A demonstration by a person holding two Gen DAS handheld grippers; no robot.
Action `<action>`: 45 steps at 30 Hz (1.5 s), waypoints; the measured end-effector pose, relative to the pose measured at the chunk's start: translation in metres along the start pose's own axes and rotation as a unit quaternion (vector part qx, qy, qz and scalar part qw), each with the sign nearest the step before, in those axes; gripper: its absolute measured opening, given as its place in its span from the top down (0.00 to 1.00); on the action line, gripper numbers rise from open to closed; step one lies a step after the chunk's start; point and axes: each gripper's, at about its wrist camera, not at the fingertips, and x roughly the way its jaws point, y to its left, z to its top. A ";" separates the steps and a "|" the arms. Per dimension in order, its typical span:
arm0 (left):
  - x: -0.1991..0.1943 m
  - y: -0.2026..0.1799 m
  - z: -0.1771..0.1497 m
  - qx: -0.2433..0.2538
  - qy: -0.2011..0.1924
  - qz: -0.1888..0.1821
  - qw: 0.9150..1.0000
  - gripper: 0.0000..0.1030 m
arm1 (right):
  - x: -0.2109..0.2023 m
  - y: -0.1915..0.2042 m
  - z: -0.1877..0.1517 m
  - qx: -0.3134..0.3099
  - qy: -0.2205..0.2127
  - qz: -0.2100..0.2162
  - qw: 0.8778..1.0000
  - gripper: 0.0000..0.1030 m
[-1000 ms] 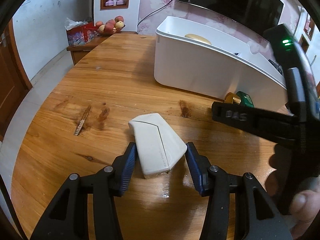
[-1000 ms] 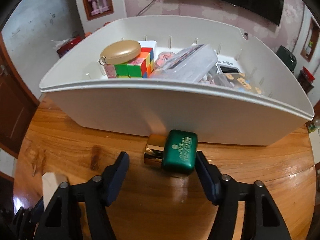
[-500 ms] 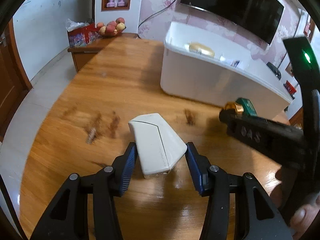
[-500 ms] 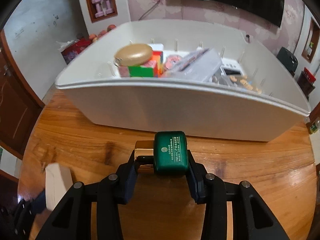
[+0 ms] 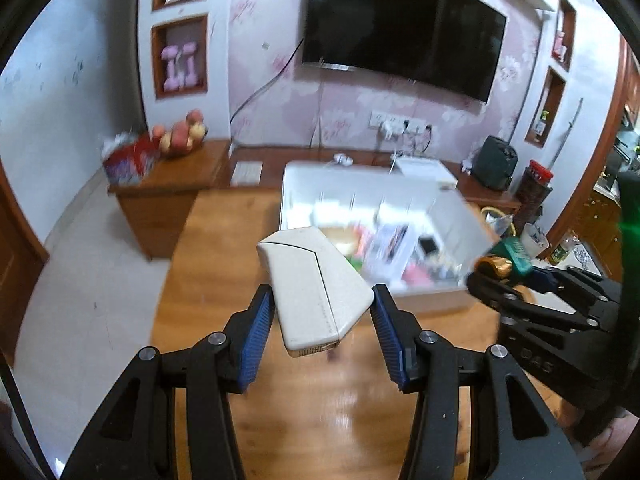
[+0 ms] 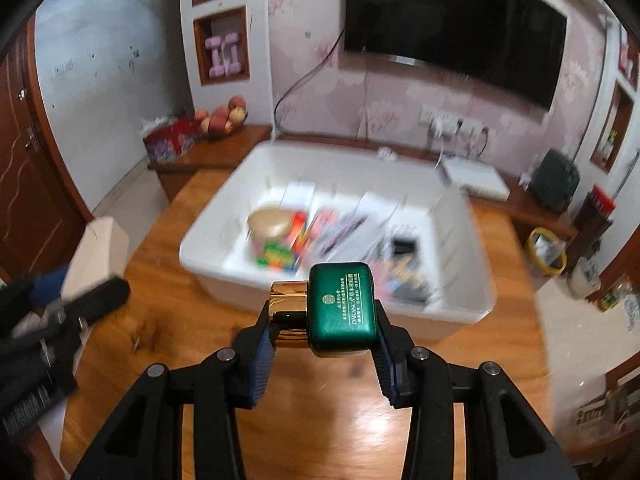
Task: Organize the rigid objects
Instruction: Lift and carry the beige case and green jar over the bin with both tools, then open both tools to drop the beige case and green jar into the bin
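A living room with pink floral wallpaper, a wall-mounted television (image 6: 452,28) and a low wooden sideboard behind; in front, a wooden counter (image 6: 344,408) carrying a white divided bin (image 6: 460,312). The bin already holds a colour cube with a gold oval case on it and several flat packets, blurred here.

My left claw (image 5: 322,334) is closed on a cream wedge-shaped box (image 5: 316,292), its blue pads pressing the box's two slanted sides, with the box clear of the counter and seen against the near left corner of the bin. My right claw (image 6: 322,338) is clamped on a green case with a gold cap (image 6: 340,310), one pad on the gold end and one on the green end; the case hangs above the bin's near wall. In the left wrist view the right claw (image 5: 494,280) and its load appear at the right edge, just beside the bin.

Judged risks:
- The wedge tapers toward the pads, so a squeeze on sloping faces could push it forward out of my grip.
- The case is gripped lengthwise across a joint between cap and body; a slack grip could let it pivot or the cap shift.
- Both claws head for one bin and stand near each other, so they could collide over it.
- The compartments look crowded; a drop onto a divider could tip an item out.
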 end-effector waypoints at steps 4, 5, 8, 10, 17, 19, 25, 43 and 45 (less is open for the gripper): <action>-0.015 -0.006 0.053 0.015 -0.020 0.003 1.000 0.48 | -0.043 -0.025 0.043 0.005 -0.050 -0.026 0.998 0.58; -0.020 -0.009 0.065 0.021 -0.029 0.010 0.999 0.48 | -0.057 -0.034 0.058 0.009 -0.067 -0.034 0.997 0.58; -0.030 -0.019 0.100 0.044 -0.055 0.034 0.997 0.48 | -0.085 -0.053 0.093 0.018 -0.103 -0.052 0.993 0.58; -0.031 -0.024 0.122 0.049 -0.064 0.038 0.996 0.48 | -0.097 -0.064 0.111 0.025 -0.118 -0.059 0.991 0.58; 0.011 -0.042 0.170 0.052 -0.045 0.042 0.997 0.48 | -0.059 -0.098 0.151 0.047 -0.074 -0.050 0.995 0.58; 0.036 -0.050 0.175 0.059 -0.027 0.049 0.997 0.48 | -0.033 -0.101 0.149 0.047 -0.046 -0.041 0.997 0.58; 0.125 -0.067 0.167 0.065 0.040 0.053 0.996 0.48 | 0.077 -0.107 0.115 0.041 0.073 -0.029 0.996 0.58; 0.289 -0.088 0.095 0.053 0.209 0.075 0.974 0.48 | 0.190 -0.100 0.046 -0.044 0.201 -0.033 0.978 0.52; 0.293 -0.086 0.091 0.042 0.224 0.073 0.971 0.48 | 0.189 -0.101 0.046 -0.042 0.203 -0.024 0.978 0.47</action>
